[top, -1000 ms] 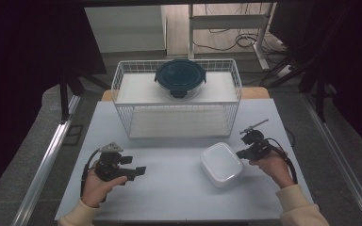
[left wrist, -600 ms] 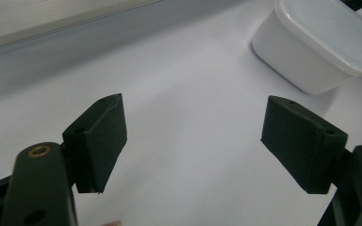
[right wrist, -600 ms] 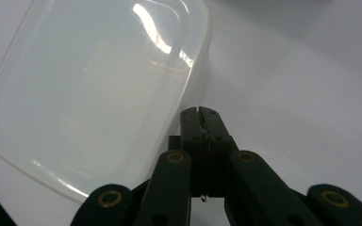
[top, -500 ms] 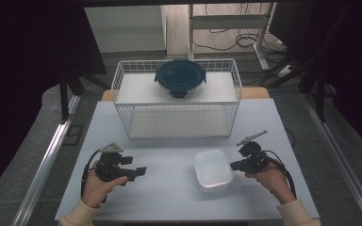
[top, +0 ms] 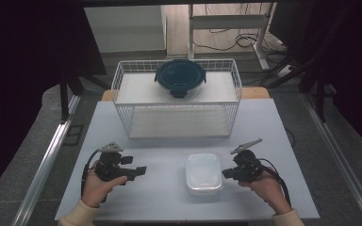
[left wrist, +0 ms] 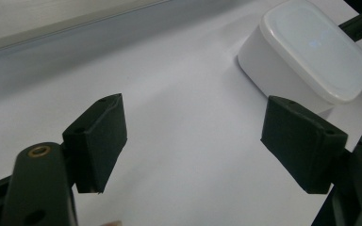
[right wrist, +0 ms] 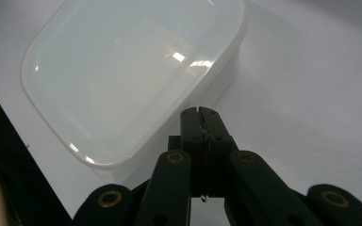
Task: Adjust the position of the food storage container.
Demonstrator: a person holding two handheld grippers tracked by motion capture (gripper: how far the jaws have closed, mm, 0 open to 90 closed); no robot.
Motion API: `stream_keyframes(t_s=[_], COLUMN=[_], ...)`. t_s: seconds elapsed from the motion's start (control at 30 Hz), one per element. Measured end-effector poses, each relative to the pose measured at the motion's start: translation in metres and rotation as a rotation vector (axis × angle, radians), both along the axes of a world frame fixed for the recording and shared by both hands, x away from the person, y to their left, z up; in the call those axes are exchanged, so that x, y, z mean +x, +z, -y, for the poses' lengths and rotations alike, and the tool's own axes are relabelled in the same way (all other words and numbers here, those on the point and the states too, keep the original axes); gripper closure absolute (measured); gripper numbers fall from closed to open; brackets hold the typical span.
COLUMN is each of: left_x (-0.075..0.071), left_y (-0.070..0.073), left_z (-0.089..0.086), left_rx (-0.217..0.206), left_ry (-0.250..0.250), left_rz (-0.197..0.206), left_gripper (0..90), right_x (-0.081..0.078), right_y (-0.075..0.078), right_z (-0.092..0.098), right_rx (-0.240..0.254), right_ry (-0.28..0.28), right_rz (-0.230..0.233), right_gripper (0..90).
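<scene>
Pushing with closed jaws, the right gripper (top: 227,173) sits at the right side of a white lidded container (top: 203,173), low and centre-right in the high view, on a pale tabletop (top: 169,207). Its own camera shows the two black jaws pressed together with nothing between them, their tip just at the container's (right wrist: 122,80) side wall, below the lid's rim; whether they actually touch it cannot be told.

At the lower left of the high view, the left gripper (top: 141,170) hovers well apart from the container, jaws spread wide and empty; its camera catches the container (left wrist: 306,61) in the upper right of the frame, beyond the right-hand jaw.

Risks look plain enough. A shove applied low and off-centre could spin the light container rather than slide it straight, carrying it past the waiting open jaws. A push that rides up under the lid's rim could pop the lid or tip the container. Should the left gripper close late or off-line, its pads may catch only a corner and squeeze the container away. Behind, a white wire basket (top: 122,80) bearing a dark round lidded bowl (top: 180,78) stands at upper centre, well clear.
</scene>
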State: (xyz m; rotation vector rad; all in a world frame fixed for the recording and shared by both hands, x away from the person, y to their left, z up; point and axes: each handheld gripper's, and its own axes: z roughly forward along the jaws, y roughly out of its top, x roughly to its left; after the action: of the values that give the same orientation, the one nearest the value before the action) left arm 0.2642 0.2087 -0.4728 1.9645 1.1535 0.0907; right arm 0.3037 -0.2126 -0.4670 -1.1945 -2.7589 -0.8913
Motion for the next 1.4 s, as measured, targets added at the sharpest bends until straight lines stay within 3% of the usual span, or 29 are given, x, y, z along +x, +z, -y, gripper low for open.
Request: stream_keyframes(t_s=[0.37,0.9,1.03,1.17,1.3,1.4], left_x=[-0.001,0.000,0.001,-0.001,-0.003,-0.004], left_y=[0.000,-0.002,-0.003,0.000,0.004,0.005], left_z=[-0.001,-0.001,-0.001,0.000,0.000,0.000], left_rx=[0.000,0.003,0.002,-0.017,-0.045,-0.059], left_ry=[0.001,0.001,0.008,0.011,0.015,0.019], left_rz=[0.000,-0.003,-0.005,-0.005,-0.004,-0.005], left_gripper=[22.4,22.4,22.4,22.3,23.2,23.2], right_x=[-0.004,0.012,0.011,0.005,-0.005,-0.012], right_y=[-0.009,-0.017,-0.009,0.009,0.018,0.017], right_z=[-0.028,-0.068,-0.063,-0.047,-0.034,-0.023], right_rx=[0.016,0.035,0.057,0.108,0.138,0.165], right_ry=[0.053,0.085,0.078,0.042,0.010,-0.044], right_rz=[-0.003,0.001,0.016,0.070,0.108,0.129], right_gripper=[89.0,89.0,88.9,89.0,88.5,78.1])
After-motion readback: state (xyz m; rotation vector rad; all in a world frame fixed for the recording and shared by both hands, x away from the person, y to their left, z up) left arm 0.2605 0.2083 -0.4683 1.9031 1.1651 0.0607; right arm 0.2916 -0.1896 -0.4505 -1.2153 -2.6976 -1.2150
